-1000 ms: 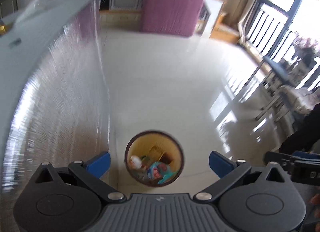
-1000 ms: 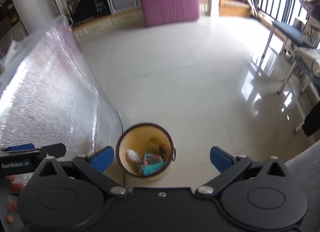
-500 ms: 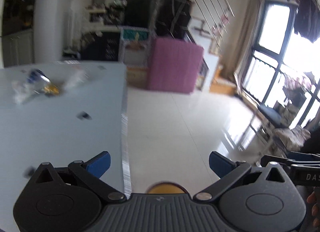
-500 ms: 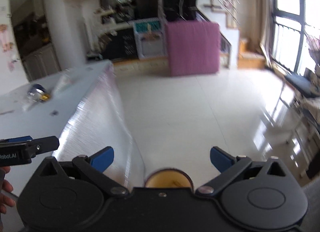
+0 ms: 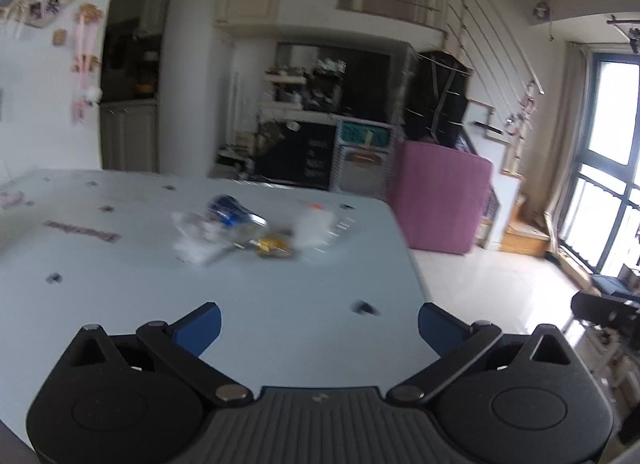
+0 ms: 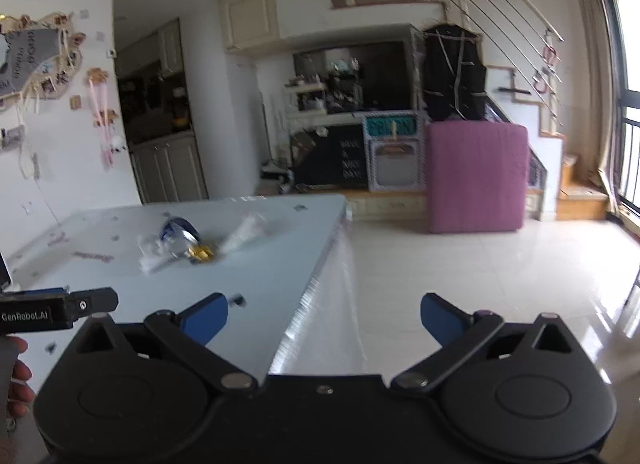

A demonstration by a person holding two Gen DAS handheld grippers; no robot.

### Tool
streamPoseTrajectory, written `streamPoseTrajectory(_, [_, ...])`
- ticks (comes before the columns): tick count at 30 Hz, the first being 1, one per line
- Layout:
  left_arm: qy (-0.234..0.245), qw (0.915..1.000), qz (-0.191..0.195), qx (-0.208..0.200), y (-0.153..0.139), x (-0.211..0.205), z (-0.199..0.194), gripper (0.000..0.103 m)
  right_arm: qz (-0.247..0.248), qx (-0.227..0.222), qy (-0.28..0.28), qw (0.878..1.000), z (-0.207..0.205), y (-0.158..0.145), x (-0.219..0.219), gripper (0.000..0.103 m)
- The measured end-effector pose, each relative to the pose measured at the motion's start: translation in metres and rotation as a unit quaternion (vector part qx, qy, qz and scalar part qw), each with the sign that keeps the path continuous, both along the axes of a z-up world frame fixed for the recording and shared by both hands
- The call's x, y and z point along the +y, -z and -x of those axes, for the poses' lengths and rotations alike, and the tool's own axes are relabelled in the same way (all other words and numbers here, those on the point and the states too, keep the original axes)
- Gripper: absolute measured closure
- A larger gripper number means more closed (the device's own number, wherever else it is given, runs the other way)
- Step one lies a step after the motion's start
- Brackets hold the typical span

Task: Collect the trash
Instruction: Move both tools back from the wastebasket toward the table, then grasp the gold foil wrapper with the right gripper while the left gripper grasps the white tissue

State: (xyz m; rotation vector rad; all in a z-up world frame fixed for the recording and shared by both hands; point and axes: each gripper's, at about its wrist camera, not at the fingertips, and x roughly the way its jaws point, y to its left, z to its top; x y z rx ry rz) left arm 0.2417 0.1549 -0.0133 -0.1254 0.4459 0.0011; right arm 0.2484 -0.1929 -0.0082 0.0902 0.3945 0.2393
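Pale tiled floor (image 6: 460, 264) stretches back to a pink upright panel (image 6: 476, 176) and a dark shelving unit along the far wall, with a staircase railing rising above them and a tall window at the right edge. Nearer, a light blue table (image 5: 280, 304) fills the left and middle of both views; its side, seen from the right wrist camera, is wrapped in shiny film.

Trash lies in a small cluster (image 5: 244, 236) toward the far middle of the table, blurred in both views. It includes a blue and white crumpled can or wrapper (image 5: 226, 210), clear crinkled plastic (image 5: 192, 244), a small gold-coloured piece (image 5: 272, 249) and a white bottle-like item with an orange tip (image 5: 312, 224). The pieces sit close together, some touching, though the blur hides exactly which.

The left gripper (image 5: 319, 324) hangs above the near part of the table, its jaws spread wide and released, nothing between the blue fingertips (image 5: 202, 326). The cluster is well ahead of it, slightly to its left.

The right gripper (image 6: 323, 318) sits over the table's right edge, one blue tip over the tabletop and the other over the floor. Its jaws are likewise wide apart and empty. The trash (image 6: 192, 244) lies ahead and to its left. At the left edge of this view a black bar of the other tool shows, held by a hand (image 6: 18, 378).
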Motion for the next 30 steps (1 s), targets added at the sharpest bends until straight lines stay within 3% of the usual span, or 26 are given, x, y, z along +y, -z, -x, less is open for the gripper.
streamPoseTrajectory(6, [-0.013, 0.9992, -0.036, -0.01, -0.001, 0.044, -0.038, 0.0, -0.008, -0.014, -0.04, 0.999, -0.04, -0.005, 0.052, 0.0])
streamPoseTrajectory(11, [-0.004, 0.9979, -0.064, 0.0, 0.001, 0.074, -0.089, 0.0, -0.005, -0.001, -0.065, 0.998, -0.084, -0.01, 0.091, 0.0])
streamPoseTrajectory(14, [0.008, 0.997, -0.076, 0.015, 0.008, 0.088, -0.122, 0.0, 0.003, 0.028, -0.092, 0.995, -0.12, -0.01, 0.112, 0.0])
streamPoseTrajectory(19, [0.025, 0.9938, -0.099, 0.042, 0.028, 0.103, -0.175, 0.0, 0.004, 0.063, -0.118, 0.991, -0.181, -0.005, 0.144, 0.013])
streamPoseTrajectory(25, [0.046, 0.9824, -0.167, 0.07, 0.057, 0.113, -0.224, 0.0, 0.006, 0.107, -0.145, 0.984, -0.244, 0.02, 0.194, 0.024])
streamPoseTrajectory(30, [0.066, 0.9835, -0.145, 0.086, 0.07, 0.127, -0.252, 0.0, 0.004, 0.14, -0.182, 0.973, -0.275, 0.043, 0.231, 0.038])
